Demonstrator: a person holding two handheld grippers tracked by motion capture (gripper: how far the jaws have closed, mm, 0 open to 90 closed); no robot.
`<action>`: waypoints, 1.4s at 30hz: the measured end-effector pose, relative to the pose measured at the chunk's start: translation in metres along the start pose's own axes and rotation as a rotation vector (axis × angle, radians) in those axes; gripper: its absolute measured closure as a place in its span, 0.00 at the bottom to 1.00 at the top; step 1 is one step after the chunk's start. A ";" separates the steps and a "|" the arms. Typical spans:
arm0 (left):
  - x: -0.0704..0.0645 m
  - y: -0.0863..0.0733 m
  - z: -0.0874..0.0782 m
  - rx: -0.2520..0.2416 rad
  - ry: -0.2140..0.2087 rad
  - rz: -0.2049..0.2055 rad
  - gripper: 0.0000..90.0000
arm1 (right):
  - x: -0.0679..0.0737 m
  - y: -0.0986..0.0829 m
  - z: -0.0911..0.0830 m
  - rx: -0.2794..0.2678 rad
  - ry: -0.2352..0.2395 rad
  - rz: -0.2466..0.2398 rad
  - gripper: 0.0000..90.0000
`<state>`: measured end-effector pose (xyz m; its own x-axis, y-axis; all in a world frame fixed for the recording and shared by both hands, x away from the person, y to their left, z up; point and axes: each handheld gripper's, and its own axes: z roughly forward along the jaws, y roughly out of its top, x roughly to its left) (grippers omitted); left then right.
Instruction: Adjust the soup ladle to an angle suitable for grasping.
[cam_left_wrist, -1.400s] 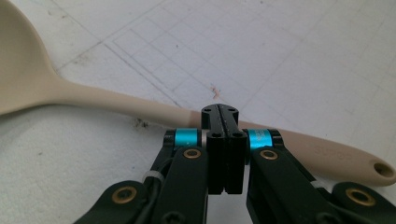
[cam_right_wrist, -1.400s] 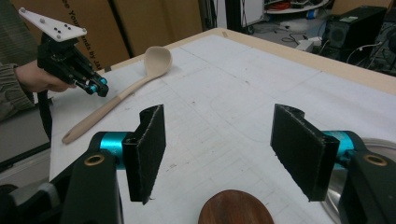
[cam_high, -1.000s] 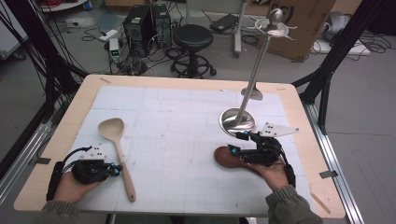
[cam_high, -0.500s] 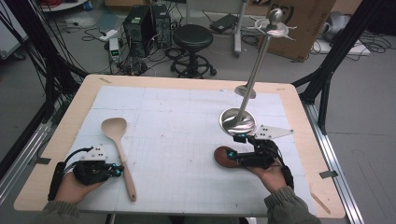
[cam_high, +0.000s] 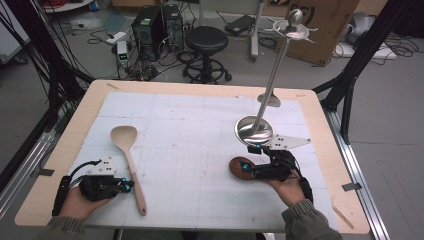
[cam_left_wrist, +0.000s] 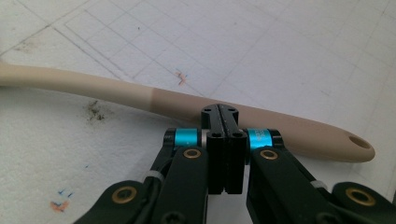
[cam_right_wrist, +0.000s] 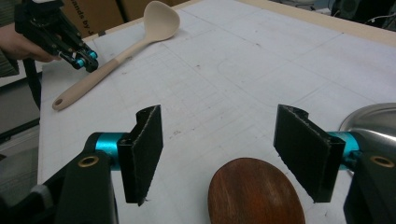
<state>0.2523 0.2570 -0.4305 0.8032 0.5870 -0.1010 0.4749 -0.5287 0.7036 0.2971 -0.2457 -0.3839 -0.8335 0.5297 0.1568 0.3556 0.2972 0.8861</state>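
A: What is seen from the high view, and what has changed?

B: The right gripper (cam_high: 250, 172) has been drawn back toward the person over the last second. The dark wooden spoon (cam_high: 241, 167) that lay mostly under it is now uncovered at the jaws' tips, just in front of the steel stand base (cam_high: 254, 130). The spoon appears to have been released or not yet gripped, so a fresh approach is judged to be needed. The left gripper (cam_high: 129, 186) has stayed beside the beige ladle (cam_high: 129, 161).

A: How is the ladle laid?

B: Its long axis is run from the bowl, farther from the person, down to the handle end near the table's front edge, slightly slanted to the right.

A: And the left gripper view?

B: The jaws of the left gripper (cam_left_wrist: 219, 112) are seen pressed together with nothing between them. Their tips are set against or just short of the ladle handle (cam_left_wrist: 261, 123); contact cannot be told. The handle is laid crosswise, its hanging hole at the right.

A: The right gripper view?

B: The right gripper (cam_right_wrist: 218, 156) is held wide apart. The rounded brown spoon bowl (cam_right_wrist: 254, 193) is seen low between the jaws, untouched by either. Its handle is hidden, so its direction cannot be told. The ladle (cam_right_wrist: 116, 60) and the left gripper (cam_right_wrist: 86, 60) are seen far across the mat.
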 end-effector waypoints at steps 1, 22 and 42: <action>0.000 0.000 0.000 0.000 -0.002 0.003 1.00 | 0.000 0.000 0.000 0.001 -0.001 -0.002 0.36; -0.003 -0.001 -0.001 0.021 -0.018 0.023 1.00 | 0.001 -0.001 0.004 0.017 0.003 -0.006 0.35; -0.017 -0.001 -0.002 0.027 -0.076 0.067 0.99 | 0.002 -0.001 0.006 0.028 0.004 -0.014 0.35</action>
<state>0.2369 0.2489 -0.4280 0.8580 0.5022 -0.1077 0.4276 -0.5823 0.6914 0.2979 -0.2402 -0.3870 -0.8404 0.5219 0.1464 0.3557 0.3271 0.8755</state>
